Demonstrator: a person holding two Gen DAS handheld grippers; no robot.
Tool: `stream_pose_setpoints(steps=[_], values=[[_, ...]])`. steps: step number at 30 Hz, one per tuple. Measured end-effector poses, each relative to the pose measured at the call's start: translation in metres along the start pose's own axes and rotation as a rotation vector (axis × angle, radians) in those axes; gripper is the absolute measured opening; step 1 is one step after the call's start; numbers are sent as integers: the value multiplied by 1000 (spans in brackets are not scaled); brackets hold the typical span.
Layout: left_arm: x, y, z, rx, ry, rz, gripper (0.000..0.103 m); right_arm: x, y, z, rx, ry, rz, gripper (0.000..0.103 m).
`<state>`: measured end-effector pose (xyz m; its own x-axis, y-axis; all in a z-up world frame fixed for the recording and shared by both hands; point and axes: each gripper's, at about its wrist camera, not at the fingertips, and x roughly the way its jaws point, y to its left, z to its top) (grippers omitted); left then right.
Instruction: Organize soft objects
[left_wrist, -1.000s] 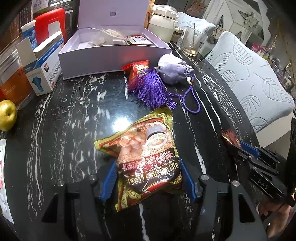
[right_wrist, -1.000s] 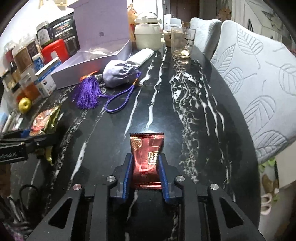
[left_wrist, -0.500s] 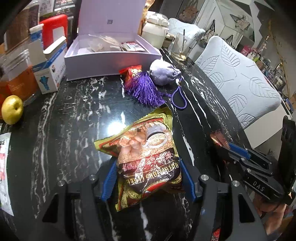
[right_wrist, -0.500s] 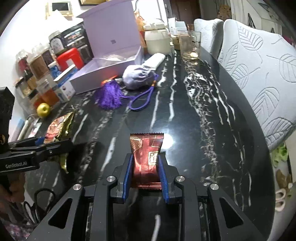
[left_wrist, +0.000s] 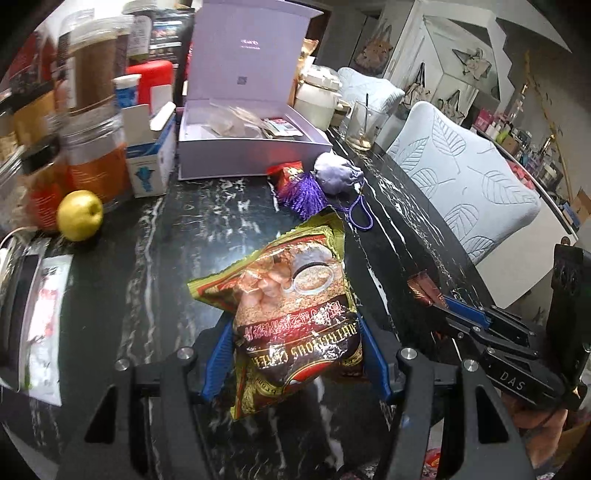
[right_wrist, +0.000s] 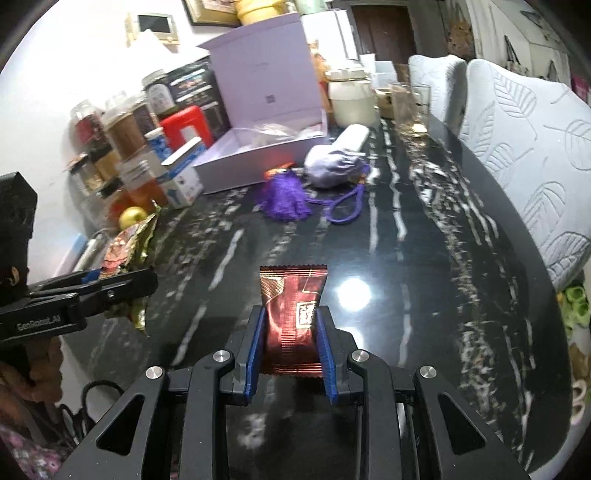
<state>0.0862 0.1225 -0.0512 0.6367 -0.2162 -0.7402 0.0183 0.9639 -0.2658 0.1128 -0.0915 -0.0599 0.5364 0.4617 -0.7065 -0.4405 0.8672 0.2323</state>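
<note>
Cereal pouch (left_wrist: 291, 314), gold-edged and crinkly, sits clamped between the blue pads of the left gripper (left_wrist: 295, 354), held off the black marble table (left_wrist: 110, 295) over its near edge. Right gripper (right_wrist: 290, 343) is clenched on a small dark-red sachet (right_wrist: 291, 317), also clear of the table near the same edge. Both items face the open lilac box (left_wrist: 251, 147) at the far left side of the table, which already holds a few packets; this looks like the collection point, though that is a judgement. A purple tassel (left_wrist: 303, 192), a lilac drawstring pouch (left_wrist: 338, 177) and a red snack packet (left_wrist: 288, 171) lie just in front of the box's near wall. Step in hand: carry both packets across to the box. To do it well, keep both grips steady since the foil is slippery and the pouch hangs long below the pads; bring each load above the box wall before lowering; approach one gripper at a time to avoid crowding; steer clear of the jars (left_wrist: 96, 140) and the apple (left_wrist: 79, 216) at the left edge.
</note>
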Motion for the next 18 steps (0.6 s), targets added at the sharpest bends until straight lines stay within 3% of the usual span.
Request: stream_pose_setpoints(steps=[8,18], values=[[-22,16,-4,-21,-39,8,61,-8,31,2,-27,-21,72,27],[-37,18,20,20,-116,5,61,-11,60,19,-115,-61,87,27]])
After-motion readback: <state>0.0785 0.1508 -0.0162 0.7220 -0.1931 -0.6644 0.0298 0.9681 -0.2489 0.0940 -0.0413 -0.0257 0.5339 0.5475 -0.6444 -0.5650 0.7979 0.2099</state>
